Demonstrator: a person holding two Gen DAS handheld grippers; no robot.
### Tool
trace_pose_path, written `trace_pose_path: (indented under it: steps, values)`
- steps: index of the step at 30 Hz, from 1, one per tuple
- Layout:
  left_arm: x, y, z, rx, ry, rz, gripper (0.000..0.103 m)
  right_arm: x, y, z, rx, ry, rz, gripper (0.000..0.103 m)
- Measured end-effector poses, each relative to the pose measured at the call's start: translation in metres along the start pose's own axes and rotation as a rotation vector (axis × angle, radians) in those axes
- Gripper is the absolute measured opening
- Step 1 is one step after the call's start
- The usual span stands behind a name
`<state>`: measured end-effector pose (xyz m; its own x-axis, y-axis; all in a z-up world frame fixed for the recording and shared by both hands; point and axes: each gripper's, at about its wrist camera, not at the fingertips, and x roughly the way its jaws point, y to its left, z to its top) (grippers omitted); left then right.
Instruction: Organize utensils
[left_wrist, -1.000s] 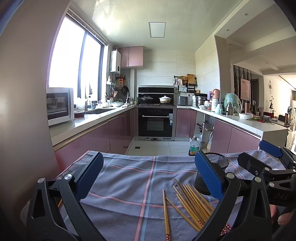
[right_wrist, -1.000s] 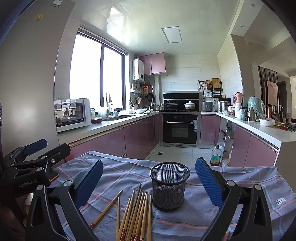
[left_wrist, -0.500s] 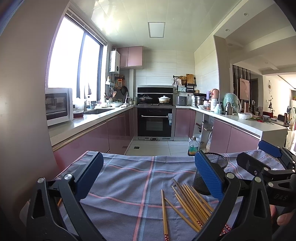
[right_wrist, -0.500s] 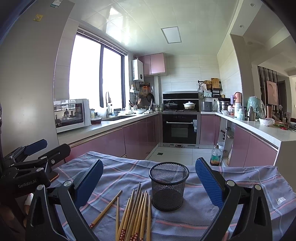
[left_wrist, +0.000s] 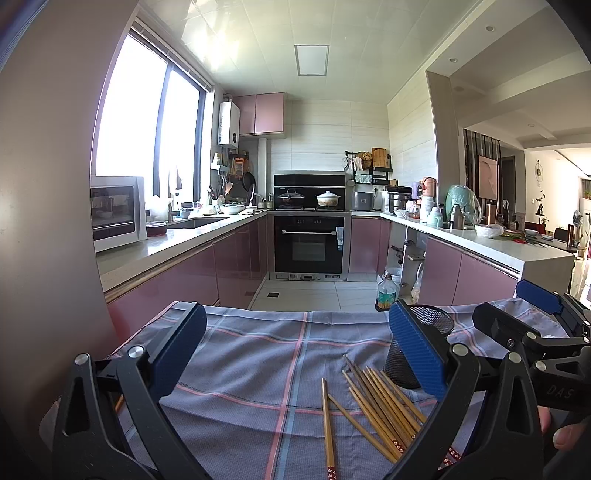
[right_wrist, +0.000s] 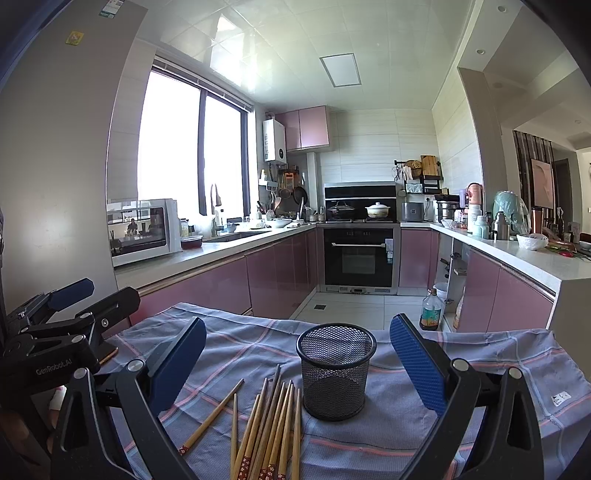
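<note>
right gripper (right_wrist: 295, 362) hovers above chopsticks (right_wrist: 269, 428), spread.

Wooden chopsticks (right_wrist: 273, 424), black wire-mesh cup (right_wrist: 335, 371), woven checked cloth (right_wrist: 480, 369).

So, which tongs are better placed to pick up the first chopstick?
Probably the right tongs: open, with the chopsticks and mesh holder directly ahead. For the left tongs, also open, both lie off to the right.
</note>
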<state>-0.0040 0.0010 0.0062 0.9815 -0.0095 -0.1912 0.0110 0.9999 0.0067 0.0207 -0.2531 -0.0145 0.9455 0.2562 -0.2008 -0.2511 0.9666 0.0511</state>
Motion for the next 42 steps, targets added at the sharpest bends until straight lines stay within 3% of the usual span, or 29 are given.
trace_pose_path:
  steps: [42]
  values:
    - [-0.0024,-0.0046,0.0036,0.000,0.001,-0.003,0.097,0.0009,0.0006,-0.0021,0.008,-0.004,0.008,0.096]
